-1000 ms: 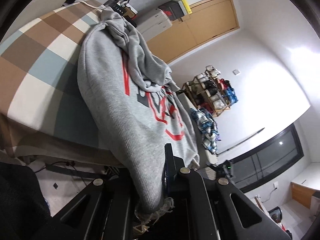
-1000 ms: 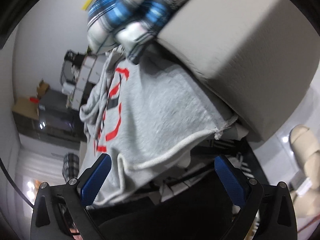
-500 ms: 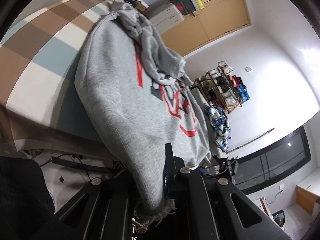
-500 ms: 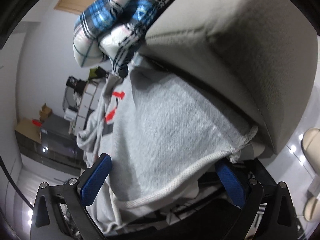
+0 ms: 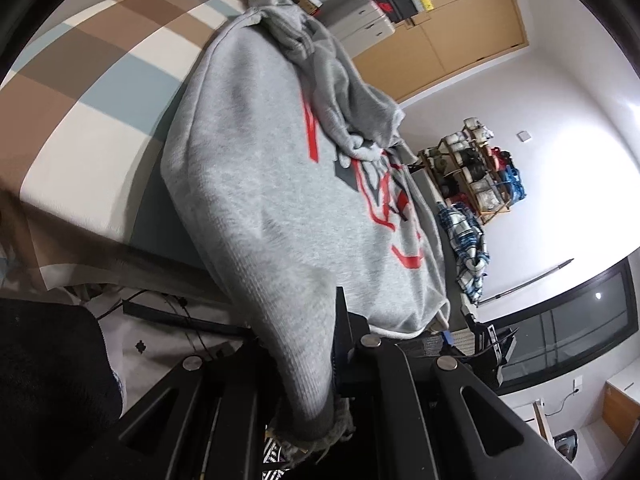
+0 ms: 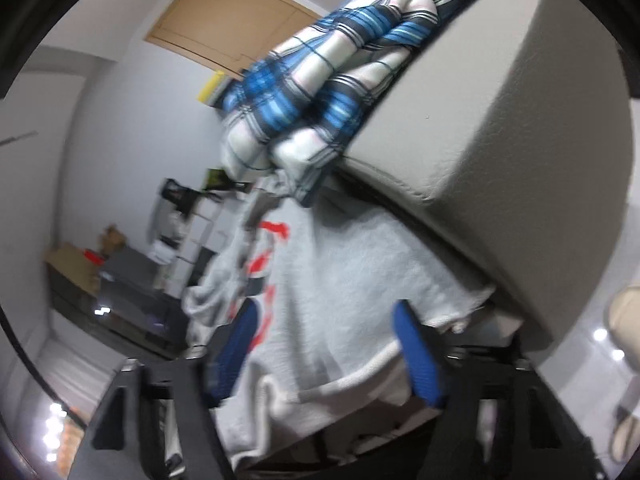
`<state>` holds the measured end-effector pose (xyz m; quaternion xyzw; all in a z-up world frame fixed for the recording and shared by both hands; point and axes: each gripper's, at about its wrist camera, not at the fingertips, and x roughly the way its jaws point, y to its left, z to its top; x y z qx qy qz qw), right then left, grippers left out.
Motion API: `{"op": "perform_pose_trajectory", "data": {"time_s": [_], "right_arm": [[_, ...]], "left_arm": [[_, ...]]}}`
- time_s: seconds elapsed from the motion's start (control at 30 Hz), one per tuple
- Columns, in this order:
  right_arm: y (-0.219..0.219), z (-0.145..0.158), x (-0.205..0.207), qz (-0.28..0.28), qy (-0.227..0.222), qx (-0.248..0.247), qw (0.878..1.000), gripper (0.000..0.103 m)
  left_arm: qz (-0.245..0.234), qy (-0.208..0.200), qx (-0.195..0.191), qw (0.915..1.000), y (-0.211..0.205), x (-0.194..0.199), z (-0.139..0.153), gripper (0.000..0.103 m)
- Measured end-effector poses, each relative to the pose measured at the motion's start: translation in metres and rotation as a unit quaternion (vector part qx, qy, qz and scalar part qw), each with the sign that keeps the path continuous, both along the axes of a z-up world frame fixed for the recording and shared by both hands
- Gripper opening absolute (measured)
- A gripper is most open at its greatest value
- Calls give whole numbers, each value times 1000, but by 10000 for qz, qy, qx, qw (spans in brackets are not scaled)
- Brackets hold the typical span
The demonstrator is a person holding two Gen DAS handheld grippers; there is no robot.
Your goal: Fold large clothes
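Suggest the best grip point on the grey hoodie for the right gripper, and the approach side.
Grip the hem corner of the grey hoodie, where the white edge hangs off the grey cushion. Come from the open front, below the cushion, jaws straddling the edge; the right gripper already frames it, open. The left gripper pinches the other corner, so this likely gives a matched hold.

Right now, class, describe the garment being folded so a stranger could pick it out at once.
Find the bed with the brown, white and blue checked cover. Draped over its edge lies the grey sweatshirt, one corner clamped in the left gripper. Unlike the blue plaid cloth nearby, it is plain grey with red lettering.
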<state>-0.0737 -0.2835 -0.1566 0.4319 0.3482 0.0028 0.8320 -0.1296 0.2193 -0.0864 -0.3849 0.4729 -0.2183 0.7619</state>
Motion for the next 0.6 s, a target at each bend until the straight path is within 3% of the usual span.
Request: {"op": "perform_pose_trajectory", "data": {"time_s": [0.23,0.4,0.43,0.5,0.6], "right_arm": [[1,-37,-13,133,274,974,9948,56],[4,-44,-10,188,24,1444,9893,54],[5,-42,-7,216,-74,1500,9884,51],[11,-40,-2,209,76,1345,9907,29],[10,-39,-4,131,140,1278,9916,7]], "left_arm": [[-64,42,73,9999,-2,-2,-1,3],[-64,101,58,9999,-3,-1,-3,3],[-65,101,61,9999,-3,-1,-3,3],[-62,100,60,9999,-3,-1,-3,3],[-60,121,30,9999,-3,-1,-3,3]]}}
